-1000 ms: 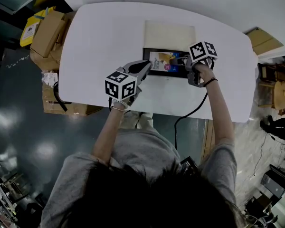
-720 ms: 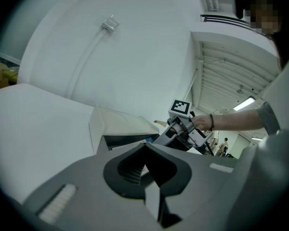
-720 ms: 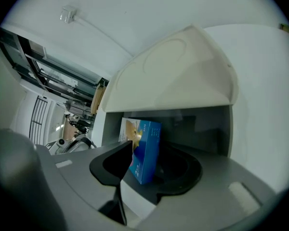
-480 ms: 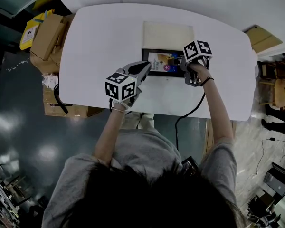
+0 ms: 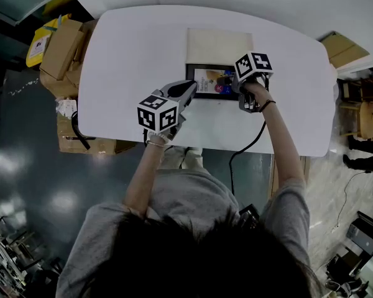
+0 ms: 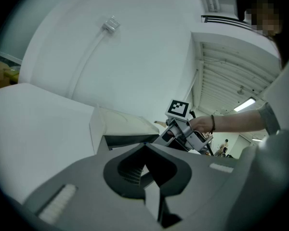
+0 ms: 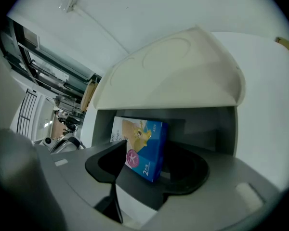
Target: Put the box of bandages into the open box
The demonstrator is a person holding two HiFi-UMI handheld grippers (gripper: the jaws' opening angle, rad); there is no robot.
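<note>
The white desk [image 5: 130, 54] fills the far half of the head view, with cardboard cartons [image 5: 61, 45] on the floor to its left. The open box [image 5: 219, 47] sits on the desk right of centre. Its pale lid is thrown back to the far side and its dark tray is on the near side.

The bandages [image 5: 208, 79], a blue and white pack, are inside the tray toward its left side. In the right gripper view the pack [image 7: 142, 143] stands on edge, tilted, under the raised lid [image 7: 183, 66].

The right gripper [image 5: 231, 82] reaches into the tray from the right. Its jaws are spreading wide, with the pack between them, and the pads do not look pressed against it.

The left gripper [image 5: 186, 92] lies just left of the tray, near its near-left corner. Its jaws are drawn together with nothing in them.
</note>
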